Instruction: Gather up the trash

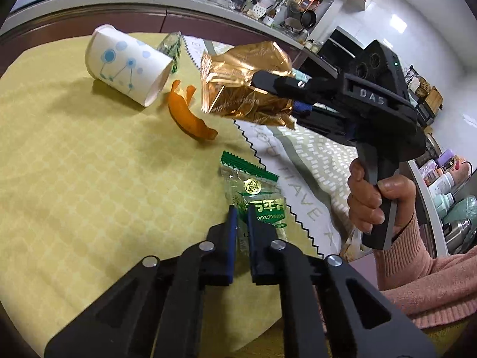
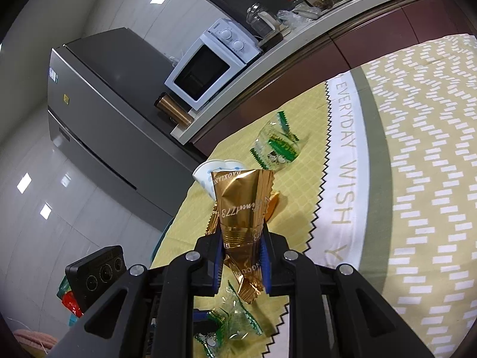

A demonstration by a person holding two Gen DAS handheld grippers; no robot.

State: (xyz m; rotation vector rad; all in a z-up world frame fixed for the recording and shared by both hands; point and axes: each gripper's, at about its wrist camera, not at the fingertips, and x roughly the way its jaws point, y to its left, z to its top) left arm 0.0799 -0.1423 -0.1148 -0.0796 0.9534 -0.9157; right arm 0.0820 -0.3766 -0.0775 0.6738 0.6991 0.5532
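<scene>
While the right gripper (image 2: 241, 256) holds the gold wrapper (image 1: 244, 86) aloft, left gripper (image 1: 241, 217) fingers pinch the green wrapper (image 1: 253, 191) on the bench (image 1: 89, 179); lift gently, keeping the grip firm.

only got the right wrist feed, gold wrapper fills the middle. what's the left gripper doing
Observer: The left gripper is shut on a green-and-clear snack wrapper at the yellow mat's edge.
Operator: is my gold one off the table
Observer: Yes. The gold foil wrapper hangs in the right gripper, above the mat.
Operator: what's left
Observer: A tipped paper cup, an orange peel, and another green wrapper behind the cup.
</scene>
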